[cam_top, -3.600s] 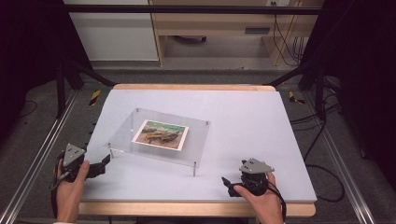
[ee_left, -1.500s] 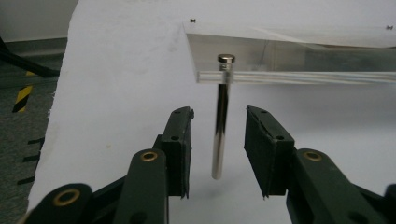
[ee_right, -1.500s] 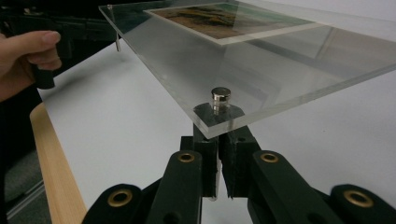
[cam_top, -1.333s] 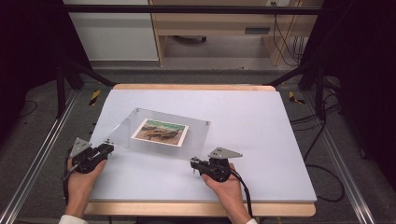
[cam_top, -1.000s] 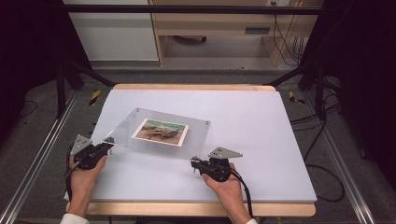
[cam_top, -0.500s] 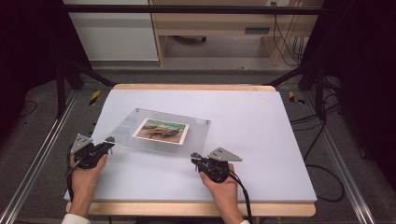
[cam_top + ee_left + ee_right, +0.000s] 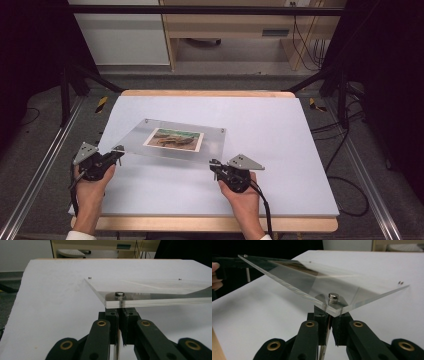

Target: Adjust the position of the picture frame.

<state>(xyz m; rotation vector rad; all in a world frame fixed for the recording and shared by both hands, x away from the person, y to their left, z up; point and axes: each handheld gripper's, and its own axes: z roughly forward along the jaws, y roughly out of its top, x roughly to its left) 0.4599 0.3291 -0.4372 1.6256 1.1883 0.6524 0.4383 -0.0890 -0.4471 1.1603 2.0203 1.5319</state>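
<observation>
The left gripper (image 7: pixel 114 152) and the right gripper (image 7: pixel 216 166) were each clamped on a metal standoff leg beneath a near corner of the clear acrylic photo frame panel (image 7: pixel 170 141). The panel's near edge was raised off the white surface (image 7: pixel 260 125). Bare surface lay open on every side, widest beyond the far edge.

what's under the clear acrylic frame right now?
Under the acrylic frame: a metal leg at each near corner, clamped by the left gripper and right gripper, above the white table cover. The far legs' undersides are hidden by the panel.
</observation>
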